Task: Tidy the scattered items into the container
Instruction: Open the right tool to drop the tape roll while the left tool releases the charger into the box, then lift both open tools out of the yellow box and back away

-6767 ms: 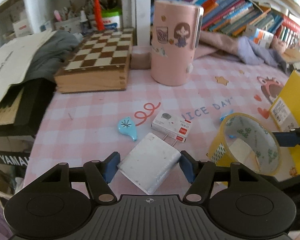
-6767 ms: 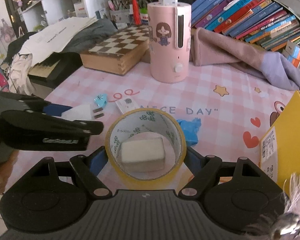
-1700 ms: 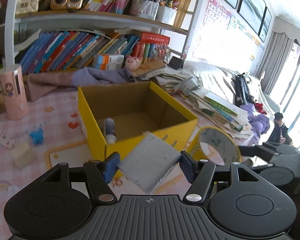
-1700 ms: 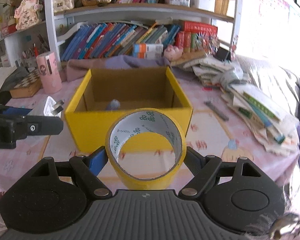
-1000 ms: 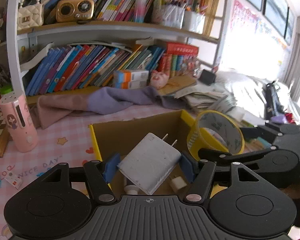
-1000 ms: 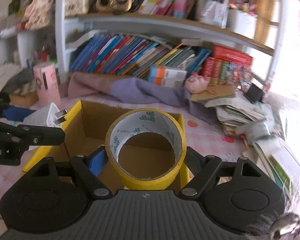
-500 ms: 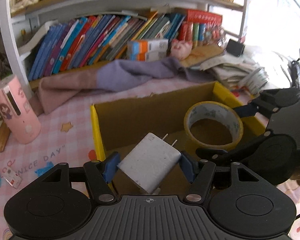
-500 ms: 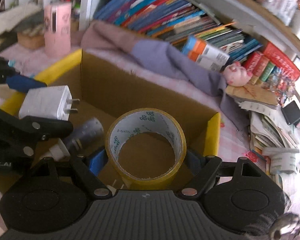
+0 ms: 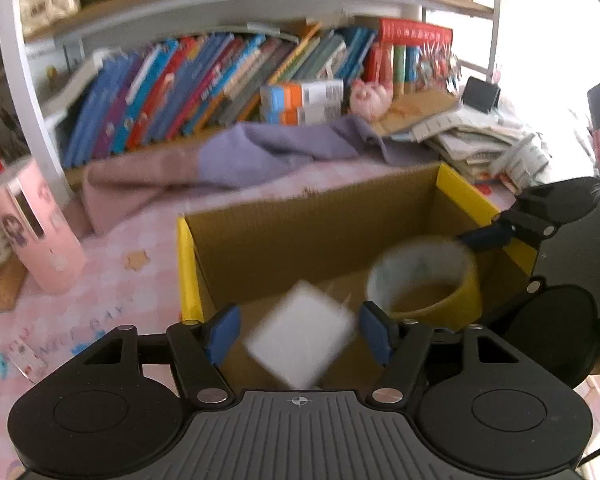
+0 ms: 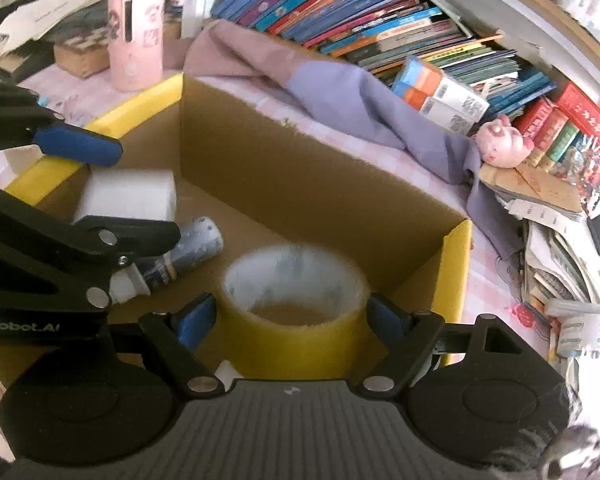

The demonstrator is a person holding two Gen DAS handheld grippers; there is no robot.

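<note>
Release step: your left gripper [image 9: 299, 334] fingers spread, charger [image 9: 300, 338] dropping blurred into box [image 10: 292, 168]. Right gripper [image 10: 290, 318] fingers spread, tape roll [image 10: 294, 304] loose inside. Next: withdraw both, fetch remaining desk items.

- Inside the yellow box [image 10: 456, 256], the bare floor lies along its far wall.
- Near its left wall, a grey cylinder [image 10: 196, 246] and the left tool [image 9: 298, 332] crowd the way.

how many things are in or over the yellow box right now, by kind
white charger: 1
yellow tape roll: 1
grey cylinder with white cap: 1
total: 3, in the yellow box
</note>
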